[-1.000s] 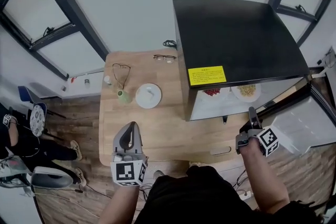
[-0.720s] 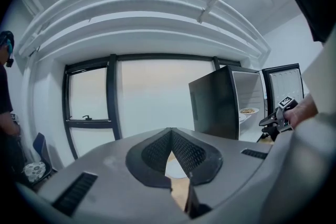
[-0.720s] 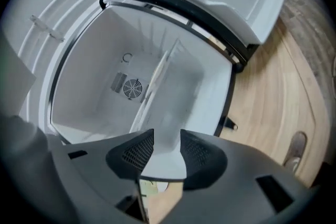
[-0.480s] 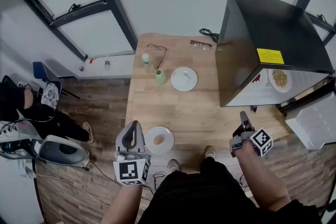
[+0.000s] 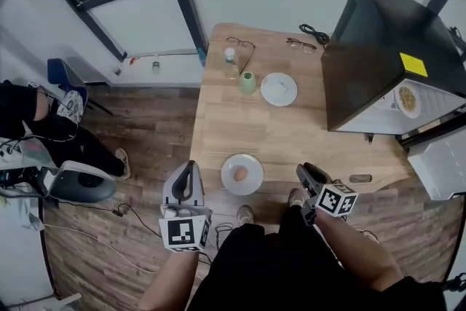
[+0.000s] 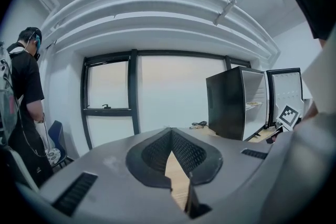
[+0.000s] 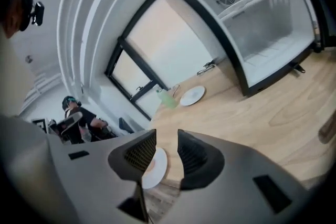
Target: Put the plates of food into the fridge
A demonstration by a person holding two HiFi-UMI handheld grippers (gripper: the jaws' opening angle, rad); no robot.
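Fridge [image 5: 378,47] at 2 o'clock in the head view, door swung open; noodles [image 5: 408,96] sit on a plate already shelved inside. Table [image 5: 291,135] fills the centre. Left gripper [image 5: 189,166] at 7 o'clock, off the table's near edge, claw clenched on nothing, tips meeting. Right gripper [image 5: 306,172] at 5 o'clock, over that same edge, claw released: its jaws have just been narrowing but stand apart, nothing between the pads. The near plate [image 5: 227,183] shows through the gap, well beyond them. Near plate lies at the table's 6 o'clock, just inside the edge, between the two grippers, one brownish lump of food [image 5: 239,173] on it. Far plate [image 5: 290,97] at the table's 12 o'clock, something pale on it; cup [image 5: 247,82] just beside, at its 9 o'clock. Judgement: step in hand is the reach for the near plate; two plates remain out. Next move likely calls for the right gripper to sink to the rim at the plate's 3 o'clock side, bite it level, keep the plate flat so the lump stays put, then carry it toward 2 o'clock.
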